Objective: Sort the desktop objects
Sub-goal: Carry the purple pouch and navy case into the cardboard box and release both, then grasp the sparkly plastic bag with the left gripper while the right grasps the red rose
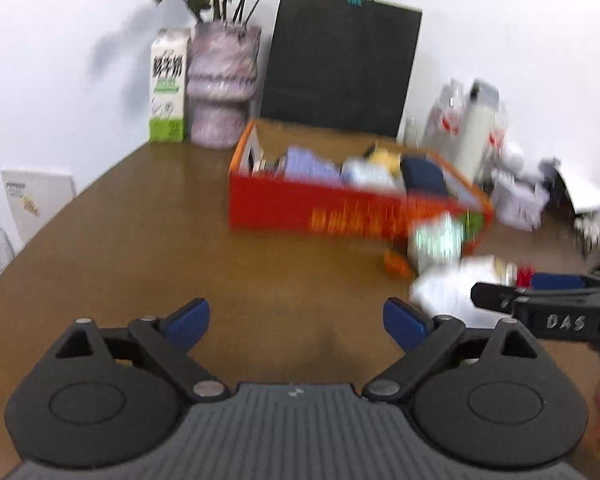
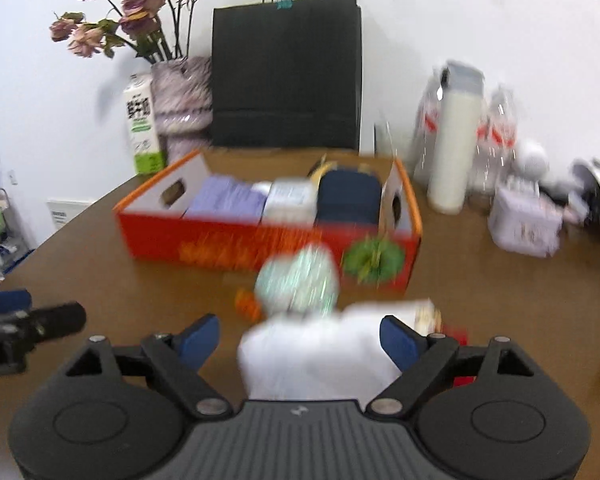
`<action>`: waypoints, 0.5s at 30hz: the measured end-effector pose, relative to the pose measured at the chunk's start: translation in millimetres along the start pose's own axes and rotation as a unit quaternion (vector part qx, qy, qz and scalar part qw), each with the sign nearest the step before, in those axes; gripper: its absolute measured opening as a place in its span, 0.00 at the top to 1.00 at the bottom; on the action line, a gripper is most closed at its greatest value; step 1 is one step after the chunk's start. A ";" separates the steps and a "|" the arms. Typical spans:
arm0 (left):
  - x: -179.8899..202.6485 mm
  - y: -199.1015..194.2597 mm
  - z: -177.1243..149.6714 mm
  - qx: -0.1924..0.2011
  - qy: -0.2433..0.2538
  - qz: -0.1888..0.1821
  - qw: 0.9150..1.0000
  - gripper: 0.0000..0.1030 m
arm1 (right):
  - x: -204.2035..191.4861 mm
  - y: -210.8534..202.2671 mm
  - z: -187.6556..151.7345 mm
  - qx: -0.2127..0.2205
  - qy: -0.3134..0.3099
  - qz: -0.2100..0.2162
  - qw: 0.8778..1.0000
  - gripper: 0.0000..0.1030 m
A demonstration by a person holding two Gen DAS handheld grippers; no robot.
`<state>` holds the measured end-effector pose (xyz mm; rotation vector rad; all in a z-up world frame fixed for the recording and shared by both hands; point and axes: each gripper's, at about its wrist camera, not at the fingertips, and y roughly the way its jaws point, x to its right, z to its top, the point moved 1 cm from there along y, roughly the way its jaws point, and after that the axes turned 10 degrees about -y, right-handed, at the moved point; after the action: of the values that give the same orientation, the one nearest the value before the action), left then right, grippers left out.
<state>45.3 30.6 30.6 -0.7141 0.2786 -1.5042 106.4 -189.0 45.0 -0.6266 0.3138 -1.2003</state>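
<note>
We see one red box (image 2: 268, 240) in the middle of the frame, one black bag (image 2: 286, 72) behind it, one vase (image 2: 184, 104) and one milk carton (image 2: 142, 128) at upper left. Our left gripper (image 1: 296, 322) is spread wide over bare table (image 1: 140, 240). Only the right view shows our right gripper (image 2: 300, 340) spread around a white packet (image 2: 312, 352), low in the frame.
</note>
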 end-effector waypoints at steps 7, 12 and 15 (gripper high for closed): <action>-7.4 -29.9 -59.8 -0.001 0.047 0.013 0.999 0.07 | -21.9 -38.6 -75.2 -0.020 -0.001 0.013 1.000 0.15; -7.5 -26.4 -63.1 -0.004 0.048 0.018 0.999 0.06 | -32.6 -60.4 -103.4 -0.007 -0.008 0.005 1.000 0.15; -5.2 -23.8 -66.0 -0.013 0.054 0.019 0.998 0.06 | -36.8 -64.4 -112.2 -0.009 -0.013 -0.003 1.000 0.15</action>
<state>-12.9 20.8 -7.6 -0.6463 0.3922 -1.5067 -16.4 -200.7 -8.5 -0.6595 0.3016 -1.1952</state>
